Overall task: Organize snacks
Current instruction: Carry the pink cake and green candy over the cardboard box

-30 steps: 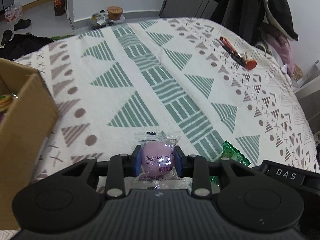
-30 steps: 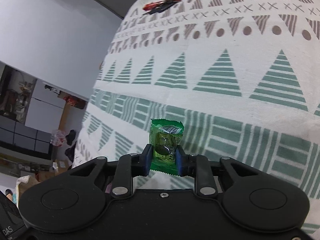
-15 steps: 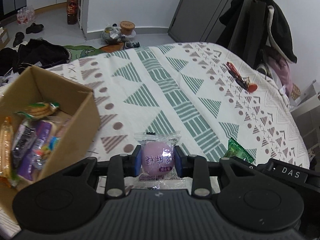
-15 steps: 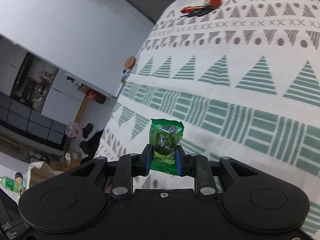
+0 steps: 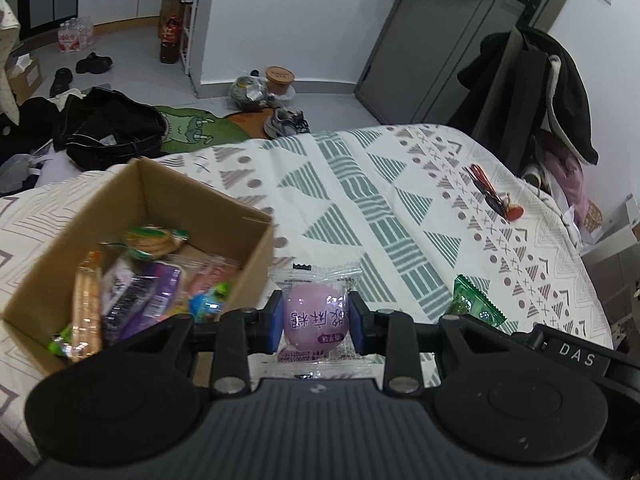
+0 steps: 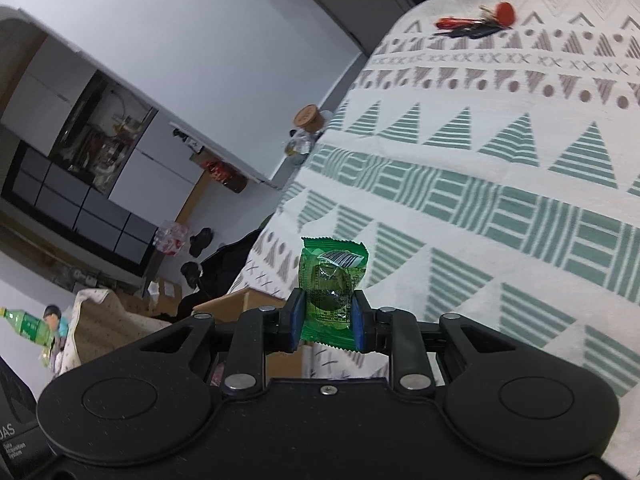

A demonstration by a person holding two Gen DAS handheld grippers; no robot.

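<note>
My left gripper point(image 5: 316, 322) is shut on a purple round snack in a clear wrapper point(image 5: 316, 314), held above the bed just right of an open cardboard box point(image 5: 160, 196). The box holds several wrapped snacks point(image 5: 132, 284). My right gripper point(image 6: 327, 320) is shut on a green wrapped snack point(image 6: 330, 284), held above the patterned bedspread point(image 6: 500, 160). That green snack also shows in the left wrist view point(image 5: 474, 306), beside the other gripper's body. A corner of the box shows in the right wrist view point(image 6: 248, 300), below and left of the green snack.
A bunch of keys with a red tag point(image 5: 494, 196) lies on the far right of the bed, also in the right wrist view point(image 6: 476, 24). Dark clothes point(image 5: 108, 128), shoes and a bowl point(image 5: 280, 78) lie on the floor beyond. A coat hangs on a chair point(image 5: 532, 92) at right.
Both grippers have risen and tilted back with their snacks. The left one has moved left, so the box's inside now shows. The box corner has come into the right wrist view.
</note>
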